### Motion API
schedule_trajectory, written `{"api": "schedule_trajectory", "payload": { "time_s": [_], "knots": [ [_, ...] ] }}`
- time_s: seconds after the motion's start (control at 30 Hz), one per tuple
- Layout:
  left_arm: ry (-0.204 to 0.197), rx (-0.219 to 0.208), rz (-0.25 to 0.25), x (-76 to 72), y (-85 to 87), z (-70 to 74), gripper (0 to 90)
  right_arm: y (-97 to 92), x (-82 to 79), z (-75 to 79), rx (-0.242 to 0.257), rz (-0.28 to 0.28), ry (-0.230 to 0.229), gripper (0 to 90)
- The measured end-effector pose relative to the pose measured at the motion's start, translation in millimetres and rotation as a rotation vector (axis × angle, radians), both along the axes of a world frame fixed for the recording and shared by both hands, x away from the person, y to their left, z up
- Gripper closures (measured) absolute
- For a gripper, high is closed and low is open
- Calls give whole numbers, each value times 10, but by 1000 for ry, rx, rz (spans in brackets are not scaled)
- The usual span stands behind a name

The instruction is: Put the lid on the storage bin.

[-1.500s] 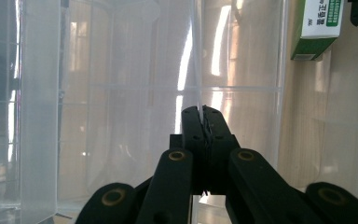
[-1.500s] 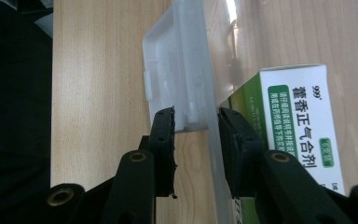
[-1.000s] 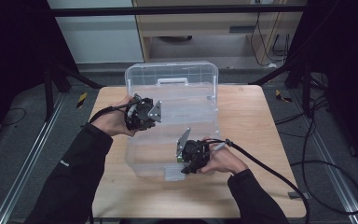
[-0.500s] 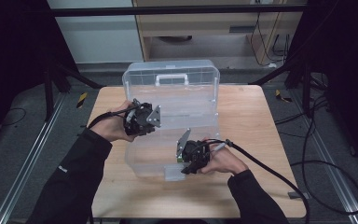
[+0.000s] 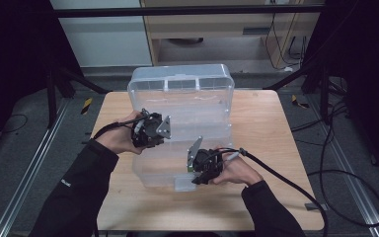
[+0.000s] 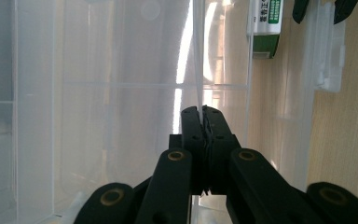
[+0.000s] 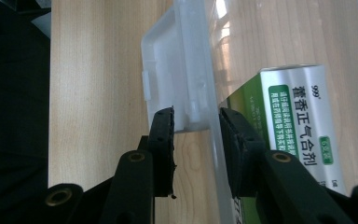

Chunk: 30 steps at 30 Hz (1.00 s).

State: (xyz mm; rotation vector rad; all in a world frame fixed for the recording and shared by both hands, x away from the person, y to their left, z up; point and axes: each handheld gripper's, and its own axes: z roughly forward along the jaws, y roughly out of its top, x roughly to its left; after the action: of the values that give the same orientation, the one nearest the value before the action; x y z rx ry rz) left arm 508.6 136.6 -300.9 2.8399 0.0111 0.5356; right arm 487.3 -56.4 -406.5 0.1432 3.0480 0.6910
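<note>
A clear plastic storage box stands on the wooden table, its lid raised at the far side. My left gripper reaches in from the box's left and is shut on a thin clear plastic edge; I cannot tell if it is lid or wall. My right gripper is at the near front wall. Its pads are closed on the front rim beside the latch flap. A green and white medicine carton lies inside the box, just behind that wall, and shows through the plastic.
The table edge runs close in front of the box. Bare wood lies to the right of the box. Black cables trail from both grippers, the right one across the table's right corner. Dark frame legs and a cabinet stand beyond the table.
My left gripper has shifted slightly toward the near side, still closed on the clear edge. The right gripper has stayed at the front wall.
</note>
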Motion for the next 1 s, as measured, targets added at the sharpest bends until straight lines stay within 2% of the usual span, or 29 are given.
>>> {"api": "schedule_trajectory", "payload": {
  "time_s": [1.0],
  "knots": [
    [24, -11, 1, -126, 13, -98, 874, -36, -121, -5, 37, -43, -88, 646]
  ]
}}
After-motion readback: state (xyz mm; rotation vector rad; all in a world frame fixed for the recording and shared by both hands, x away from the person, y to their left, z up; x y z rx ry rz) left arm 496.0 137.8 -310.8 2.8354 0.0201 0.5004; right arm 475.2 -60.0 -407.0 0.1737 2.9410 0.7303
